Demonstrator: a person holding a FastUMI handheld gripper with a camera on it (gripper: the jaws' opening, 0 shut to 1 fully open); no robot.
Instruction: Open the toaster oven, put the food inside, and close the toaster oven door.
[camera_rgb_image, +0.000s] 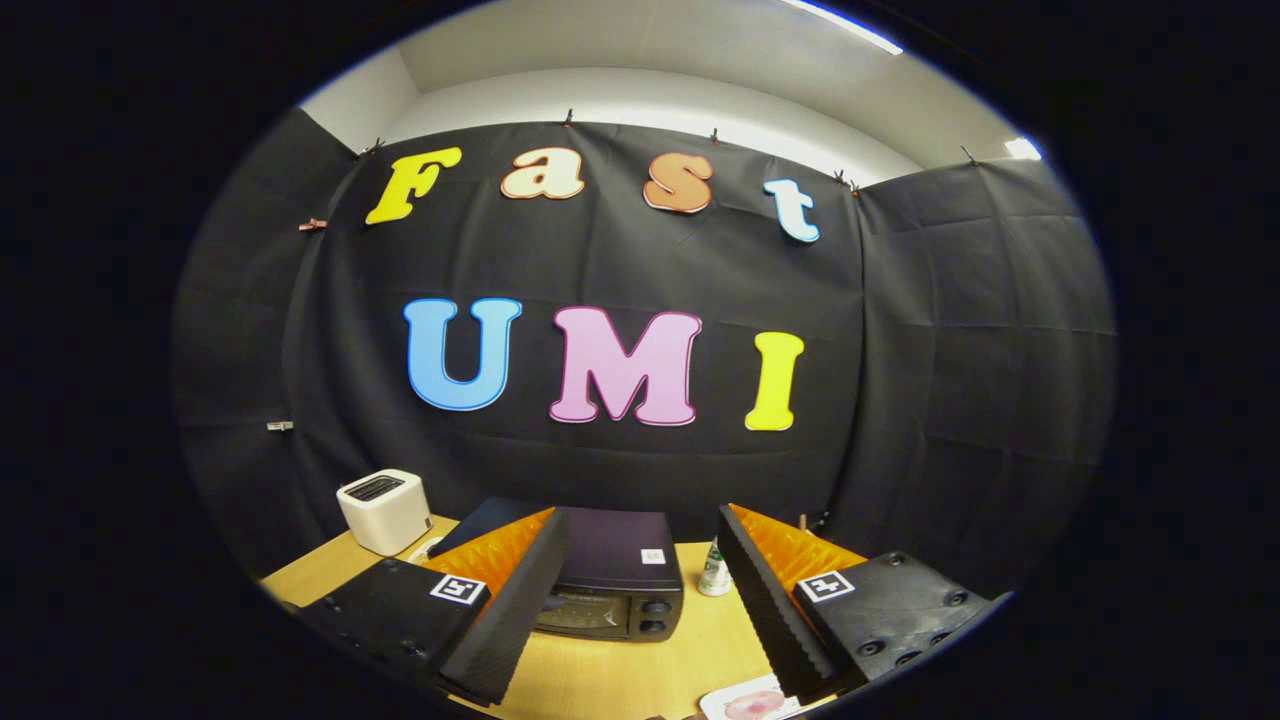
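A black toaster oven (618, 578) stands on the wooden table (610, 680), its door closed and two knobs at its right front. It sits just ahead of and between my fingers. My gripper (640, 560) is open, held above the table with nothing between the fingers. A white plate (745, 705) with pinkish food on it lies near my right finger (765, 600), partly cut off below.
A white two-slot toaster (384, 511) stands at the table's back left corner. A small bottle with a green label (715, 572) stands right of the oven. A dark flat thing (478, 524) lies behind the left finger. Black cloth walls close the booth.
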